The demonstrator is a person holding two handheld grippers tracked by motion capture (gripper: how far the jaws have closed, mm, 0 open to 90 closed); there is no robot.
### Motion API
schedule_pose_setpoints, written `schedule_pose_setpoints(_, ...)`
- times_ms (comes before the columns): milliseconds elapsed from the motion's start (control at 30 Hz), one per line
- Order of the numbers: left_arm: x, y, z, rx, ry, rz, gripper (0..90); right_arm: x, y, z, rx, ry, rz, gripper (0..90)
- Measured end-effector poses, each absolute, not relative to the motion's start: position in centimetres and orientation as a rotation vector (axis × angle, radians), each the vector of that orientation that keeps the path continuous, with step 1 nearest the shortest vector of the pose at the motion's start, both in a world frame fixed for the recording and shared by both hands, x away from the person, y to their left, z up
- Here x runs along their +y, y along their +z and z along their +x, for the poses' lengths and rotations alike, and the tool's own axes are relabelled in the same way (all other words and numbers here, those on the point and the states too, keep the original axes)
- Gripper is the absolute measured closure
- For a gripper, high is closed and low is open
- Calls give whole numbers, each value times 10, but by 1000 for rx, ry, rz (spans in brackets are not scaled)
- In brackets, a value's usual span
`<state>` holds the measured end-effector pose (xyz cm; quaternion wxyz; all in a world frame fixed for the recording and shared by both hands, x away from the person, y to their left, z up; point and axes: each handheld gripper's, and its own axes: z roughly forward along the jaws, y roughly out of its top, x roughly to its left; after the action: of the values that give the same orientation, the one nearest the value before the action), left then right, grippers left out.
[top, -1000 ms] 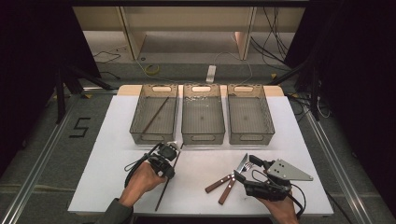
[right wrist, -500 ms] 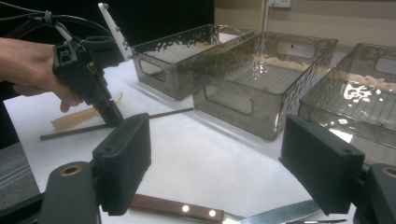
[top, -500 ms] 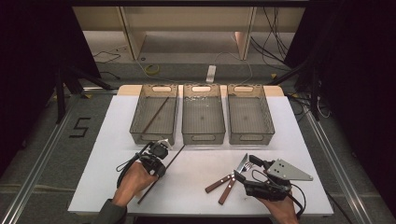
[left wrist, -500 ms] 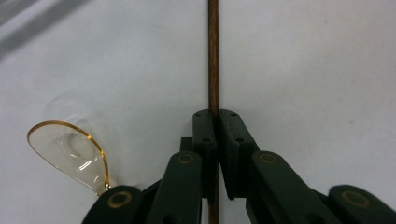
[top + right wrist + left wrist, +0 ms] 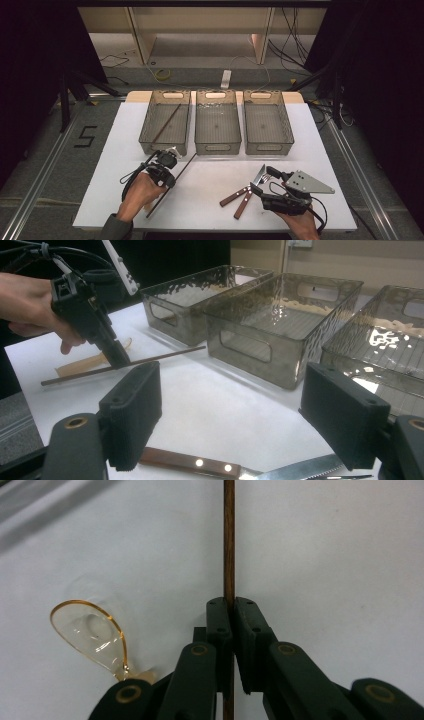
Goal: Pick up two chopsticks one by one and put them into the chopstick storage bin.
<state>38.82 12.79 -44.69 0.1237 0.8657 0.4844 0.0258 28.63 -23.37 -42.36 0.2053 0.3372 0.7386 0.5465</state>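
A single digit, "5" [image 5: 86,136], is seen marked in dark strokes on the grey floor to the left of the table [image 5: 125,130] (beside the metal rail) in the high view. No other lettering, brand or label can be read in the high view or in the left and right gripper views.

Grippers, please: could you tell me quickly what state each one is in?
Left gripper: closed on the chopstick.
Right gripper: open, holding nothing, above the knife.
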Motion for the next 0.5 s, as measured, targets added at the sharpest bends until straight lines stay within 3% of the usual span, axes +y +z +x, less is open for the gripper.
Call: schedule_pose_setpoints(500,142,-424,387,1399,90,2449,853,-233,-424,286,2061,1523,937,248)
